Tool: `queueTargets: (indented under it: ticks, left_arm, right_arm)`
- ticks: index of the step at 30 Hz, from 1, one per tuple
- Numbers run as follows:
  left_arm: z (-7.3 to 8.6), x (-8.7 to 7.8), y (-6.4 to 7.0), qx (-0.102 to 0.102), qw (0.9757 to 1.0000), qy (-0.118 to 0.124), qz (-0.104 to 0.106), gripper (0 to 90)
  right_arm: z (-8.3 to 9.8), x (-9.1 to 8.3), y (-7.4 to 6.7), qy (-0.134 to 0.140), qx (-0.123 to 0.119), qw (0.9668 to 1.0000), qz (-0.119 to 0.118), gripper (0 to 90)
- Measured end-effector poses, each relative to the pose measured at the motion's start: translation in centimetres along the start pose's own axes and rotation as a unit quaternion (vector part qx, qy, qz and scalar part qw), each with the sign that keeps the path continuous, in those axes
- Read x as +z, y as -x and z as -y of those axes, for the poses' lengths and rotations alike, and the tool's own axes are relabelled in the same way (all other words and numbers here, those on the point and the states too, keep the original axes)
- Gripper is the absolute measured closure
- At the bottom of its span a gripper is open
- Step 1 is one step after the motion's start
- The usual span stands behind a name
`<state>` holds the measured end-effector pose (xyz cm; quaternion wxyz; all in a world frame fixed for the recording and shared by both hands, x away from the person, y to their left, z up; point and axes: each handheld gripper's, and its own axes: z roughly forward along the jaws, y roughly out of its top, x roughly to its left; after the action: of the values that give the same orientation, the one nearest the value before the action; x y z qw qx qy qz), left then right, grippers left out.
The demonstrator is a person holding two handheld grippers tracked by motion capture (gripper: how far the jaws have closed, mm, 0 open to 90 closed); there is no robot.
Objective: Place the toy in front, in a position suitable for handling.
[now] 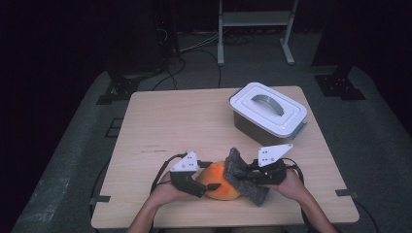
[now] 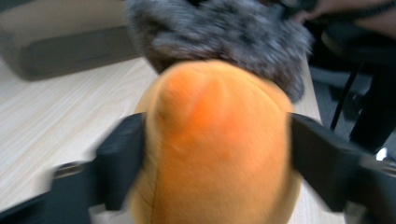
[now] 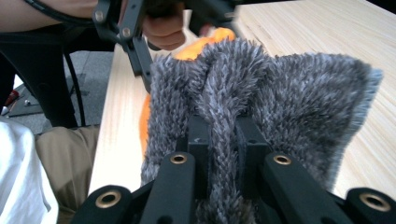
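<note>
Two soft things sit at the near edge of the pale wooden table [image 1: 170,121], right in front of us: a rounded orange plush toy [image 1: 221,187] and a shaggy grey knitted cloth [image 1: 245,177] draped against its right side and reaching over its far end. Our left gripper [image 1: 210,187] straddles the toy, one black jaw on each flank; in the left gripper view the jaws stand beside the orange plush [image 2: 215,149] with the pile barely dented, so we cannot tell whether they press or merely touch (the picture is blurred). Our right gripper [image 1: 248,177] is pinched tight on a gathered fold of the grey cloth [image 3: 261,107], the fold bunched between the jaws in the right gripper view.

We judge both things light and yielding. The toy should squash under the pads and spring back, so a grip across its widest middle, where the left jaws already stand, seems safest; nearer its tapered end it would likely slip out. The cloth is limp and fuzzy, not slippery, and a pinch on a thick fold holds better than one on a single edge, though the rest will sag and drag over the toy. Nothing here looks fragile.

Farther off, toward the right rear corner, stands a grey plastic box with a white handled lid [image 1: 268,112], lid closed, well apart from our hands.
</note>
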<state>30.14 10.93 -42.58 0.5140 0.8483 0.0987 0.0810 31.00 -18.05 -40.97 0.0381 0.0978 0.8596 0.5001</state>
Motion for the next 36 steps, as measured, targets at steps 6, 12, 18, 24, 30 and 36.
queueTargets:
  ticks: [6, 12, 18, 24, 30, 36]
  left_arm:
    - [-0.9, 0.2, 0.7, 0.036, 0.9985, 0.017, -0.038, 43.8]
    - [-0.3, 0.0, 0.4, 0.033, 0.9987, 0.006, -0.037, 43.8]
    - [-0.1, 0.0, 0.3, 0.034, 0.9993, 0.006, -0.015, 41.1]
    - [-0.1, -0.2, 0.2, 0.027, 0.9996, 0.001, 0.012, 35.5]
    - [-0.4, -0.2, -0.3, -0.006, 0.9996, 0.013, 0.024, 24.0]
    - [0.2, -0.5, -0.3, 0.006, 0.9998, -0.001, 0.018, 44.3]
  right_arm:
    - [-1.4, -1.1, -0.4, 0.048, 0.000, 0.9982, 0.036, 78.8]
    - [-0.7, -0.3, 0.0, 0.019, -0.002, 0.9992, 0.036, 78.8]
    - [-0.4, -1.2, 0.2, 0.029, 0.012, 0.9985, 0.046, 78.8]
    - [-0.8, 0.4, -0.4, 0.029, -0.001, 0.9994, 0.021, 78.8]
    - [-0.8, 1.2, -0.7, 0.027, -0.006, 0.9995, 0.012, 78.8]
    - [-0.6, 1.0, -0.5, 0.016, -0.006, 0.9997, 0.018, 78.9]
